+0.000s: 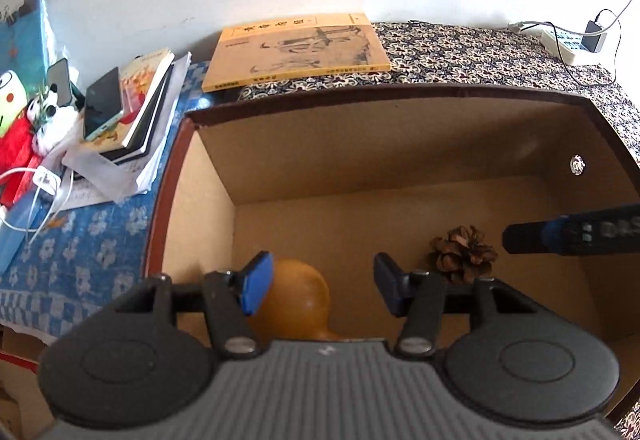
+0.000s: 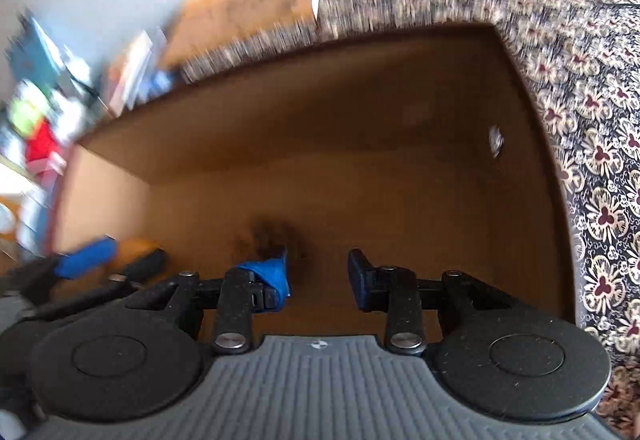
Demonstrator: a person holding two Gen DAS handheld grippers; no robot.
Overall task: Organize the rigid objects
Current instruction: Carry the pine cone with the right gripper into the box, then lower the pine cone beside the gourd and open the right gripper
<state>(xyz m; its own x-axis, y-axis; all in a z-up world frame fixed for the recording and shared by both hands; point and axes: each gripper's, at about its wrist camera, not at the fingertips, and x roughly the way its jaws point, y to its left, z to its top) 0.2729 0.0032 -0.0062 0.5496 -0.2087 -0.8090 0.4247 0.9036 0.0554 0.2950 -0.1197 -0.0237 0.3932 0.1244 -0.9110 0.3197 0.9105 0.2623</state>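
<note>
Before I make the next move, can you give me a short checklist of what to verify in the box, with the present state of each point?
1. Left gripper jaws apart, nothing between the pads: ok.
2. Right gripper jaws apart, nothing held: ok, though this view is blurred.
3. Gourd lies on the floor of the box, beside the left gripper's blue pad: ok.
4. Pine cone in the box, apart from the gourd: ok.
5. The two grippers are apart inside the box: ok.
6. More things waiting outside the box: cannot tell.
</note>
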